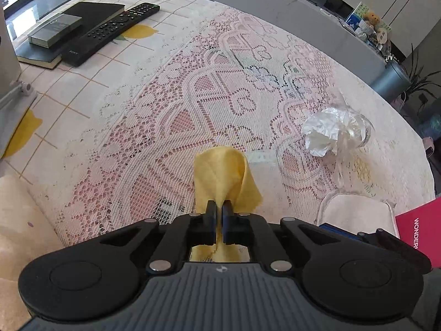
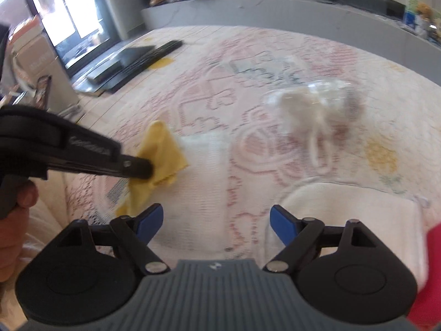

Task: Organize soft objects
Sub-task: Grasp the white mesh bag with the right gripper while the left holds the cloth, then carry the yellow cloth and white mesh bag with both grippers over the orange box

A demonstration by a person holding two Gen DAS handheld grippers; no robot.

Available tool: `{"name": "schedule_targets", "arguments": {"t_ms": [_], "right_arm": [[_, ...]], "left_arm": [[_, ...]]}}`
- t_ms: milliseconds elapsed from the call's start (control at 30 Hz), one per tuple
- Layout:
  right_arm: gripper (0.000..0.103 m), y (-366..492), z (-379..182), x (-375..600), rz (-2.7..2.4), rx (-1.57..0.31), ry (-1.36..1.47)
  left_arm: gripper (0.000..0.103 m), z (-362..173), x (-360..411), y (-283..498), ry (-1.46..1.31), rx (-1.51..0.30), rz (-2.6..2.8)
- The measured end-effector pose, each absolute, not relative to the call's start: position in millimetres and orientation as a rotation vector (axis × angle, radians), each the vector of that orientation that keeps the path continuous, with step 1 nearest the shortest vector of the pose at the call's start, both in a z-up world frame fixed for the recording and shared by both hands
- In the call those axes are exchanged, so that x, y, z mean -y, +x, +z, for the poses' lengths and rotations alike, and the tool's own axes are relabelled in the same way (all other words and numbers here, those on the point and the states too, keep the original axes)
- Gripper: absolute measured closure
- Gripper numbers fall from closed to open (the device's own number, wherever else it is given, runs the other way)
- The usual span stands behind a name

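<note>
My left tongs are clamped tight on the yellow cloth, which bunches up in a fold past the tips and trails back between the arms toward the camera. From my right wrist I see the same tongs come in from the left edge, their tip buried in the cloth, with my hand on the grip below. The cloth is lifted at the pinch and hangs down over the lace cover on the table. My right tongs stand wide, blue pads well apart, with nothing between them but the lace; the cloth's lower corner lies just beside the left pad. Further out on the table sits a crumpled white plastic bag, blurred in the right view. A cream folded cloth lies near the right tongs, just beside a red box at the edge. At the far left a remote rests against a black book with a small grey box on top.
</note>
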State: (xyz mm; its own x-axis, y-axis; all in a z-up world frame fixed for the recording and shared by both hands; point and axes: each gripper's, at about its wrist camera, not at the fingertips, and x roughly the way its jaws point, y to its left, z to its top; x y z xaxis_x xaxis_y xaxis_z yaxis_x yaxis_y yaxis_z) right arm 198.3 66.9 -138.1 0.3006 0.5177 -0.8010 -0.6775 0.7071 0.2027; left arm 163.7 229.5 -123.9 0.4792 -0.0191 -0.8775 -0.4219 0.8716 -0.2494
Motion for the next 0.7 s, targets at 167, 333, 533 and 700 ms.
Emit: {"name": "schedule_targets", "arguments": {"t_ms": [167, 333, 533, 700], "right_arm": [[0.015, 200, -150, -89, 0.792, -1.012, -0.257], [0.036, 190, -150, -97, 0.770, -0.943, -0.362], [0.103, 180, -147, -100, 0.782, -0.885, -0.417], [0.103, 184, -135, -84, 0.740, -0.884, -0.357]], "left_arm": [[0.099, -127, -229, 163, -0.466, -1.072, 0.248], [0.099, -127, -228, 163, -0.467, -1.070, 0.239], [0.099, -123, -230, 158, -0.473, -1.057, 0.262], [0.099, -118, -229, 151, -0.455, -1.053, 0.274]]}}
